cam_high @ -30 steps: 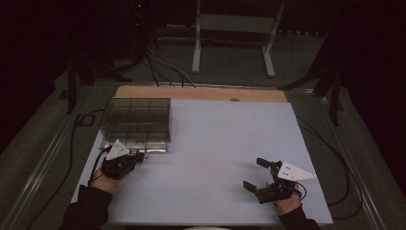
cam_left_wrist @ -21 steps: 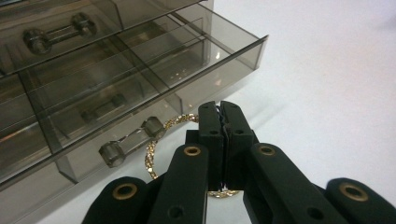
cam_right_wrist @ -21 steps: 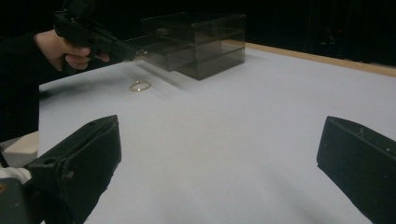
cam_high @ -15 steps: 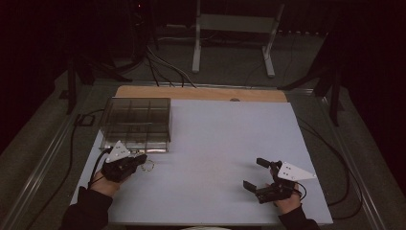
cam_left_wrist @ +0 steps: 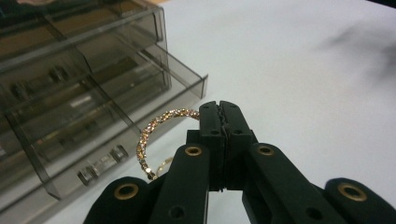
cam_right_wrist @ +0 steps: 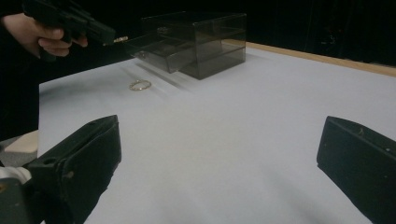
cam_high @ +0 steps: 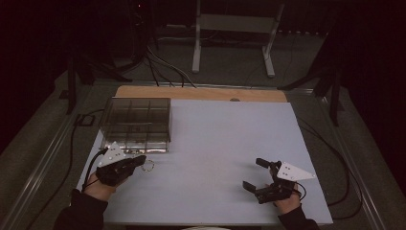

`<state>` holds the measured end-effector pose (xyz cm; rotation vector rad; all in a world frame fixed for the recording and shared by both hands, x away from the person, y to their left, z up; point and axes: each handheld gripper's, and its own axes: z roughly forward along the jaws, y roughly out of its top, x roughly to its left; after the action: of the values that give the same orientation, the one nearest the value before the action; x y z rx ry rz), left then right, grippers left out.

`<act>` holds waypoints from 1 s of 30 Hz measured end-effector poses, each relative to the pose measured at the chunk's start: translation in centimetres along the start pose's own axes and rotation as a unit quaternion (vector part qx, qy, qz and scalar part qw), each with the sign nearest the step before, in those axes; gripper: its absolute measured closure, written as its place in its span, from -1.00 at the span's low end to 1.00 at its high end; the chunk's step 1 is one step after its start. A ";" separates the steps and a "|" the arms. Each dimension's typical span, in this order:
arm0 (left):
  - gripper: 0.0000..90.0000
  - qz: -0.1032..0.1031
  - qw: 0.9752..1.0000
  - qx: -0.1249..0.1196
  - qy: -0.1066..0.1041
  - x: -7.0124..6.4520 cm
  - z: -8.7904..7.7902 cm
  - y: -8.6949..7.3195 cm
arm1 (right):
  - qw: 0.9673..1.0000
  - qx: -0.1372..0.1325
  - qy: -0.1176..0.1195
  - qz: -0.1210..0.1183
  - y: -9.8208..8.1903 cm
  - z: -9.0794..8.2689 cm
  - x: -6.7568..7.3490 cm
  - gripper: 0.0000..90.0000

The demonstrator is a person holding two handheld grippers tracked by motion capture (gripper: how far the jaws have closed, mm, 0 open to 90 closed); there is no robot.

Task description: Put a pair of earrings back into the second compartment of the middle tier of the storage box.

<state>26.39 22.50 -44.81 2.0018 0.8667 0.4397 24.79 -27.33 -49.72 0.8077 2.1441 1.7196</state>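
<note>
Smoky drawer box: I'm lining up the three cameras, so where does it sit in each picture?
High view: drawer box at the white mat's far left corner.
Left gripper view: upper left, drawer pulled out.
Right gripper view: top centre, far across the mat.
Shared landmark: the left tongs, pinching a sparkly hoop beside the drawer.

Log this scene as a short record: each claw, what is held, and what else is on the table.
left claw: shut on a jewelled gold hoop, raised off the table beside the box
right claw: open, nothing between its jaws, low over the table's near right part
box: smoky see-through drawer box with compartments, one drawer pulled out toward the left claw
loose item: a thin gold ring lying flat on the table in front of the box
table: white top, wooden strip at the far edge
</note>
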 end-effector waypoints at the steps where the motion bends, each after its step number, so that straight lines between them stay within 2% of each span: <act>1: 1.00 0.000 1.000 0.000 0.000 0.0 0.0 0.0 | 1.000 0.000 0.000 0.000 0.0 0.0 0.0 -1.00; 5: 1.00 0.002 1.000 -0.008 0.004 0.3 -0.3 0.6 | 1.000 -0.001 -0.001 -0.001 0.0 0.0 0.0 -1.00; 7: 1.00 -0.002 1.000 -0.017 0.013 1.2 -0.5 1.4 | 1.000 -0.002 -0.001 0.000 0.0 -0.1 0.0 -1.00; 14: 1.00 -0.019 0.999 -0.034 0.023 2.9 -0.3 2.3 | 1.000 -0.002 0.000 0.001 0.0 -0.1 0.1 -1.00; 15: 1.00 -0.019 0.999 -0.035 0.033 3.3 -0.1 2.5 | 1.000 -0.002 0.000 0.001 0.0 -0.1 0.0 -1.00; 17: 1.00 -0.019 0.999 -0.035 0.033 3.3 -0.1 2.5 | 1.000 -0.002 0.000 0.001 0.0 -0.1 0.0 -1.00; 20: 1.00 -0.031 0.998 -0.035 0.040 4.5 0.7 2.4 | 1.000 -0.003 0.000 -0.001 0.1 -0.1 0.0 -1.00; 21: 1.00 -0.044 0.997 -0.035 0.043 5.1 1.1 2.2 | 1.000 -0.002 0.001 0.000 0.0 -0.1 0.0 -1.00; 26: 1.00 -0.060 0.997 -0.022 0.047 6.2 2.2 1.5 | 1.000 -0.002 0.001 0.000 0.0 -0.2 0.0 -1.00; 30: 1.00 -0.066 0.997 -0.015 0.045 6.5 3.0 1.1 | 1.000 -0.003 0.000 0.000 0.0 -0.1 0.0 -1.00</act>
<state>33.07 25.02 -45.66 1.8965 1.0368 0.4671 24.71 -27.43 -49.63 0.8064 2.1387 1.7259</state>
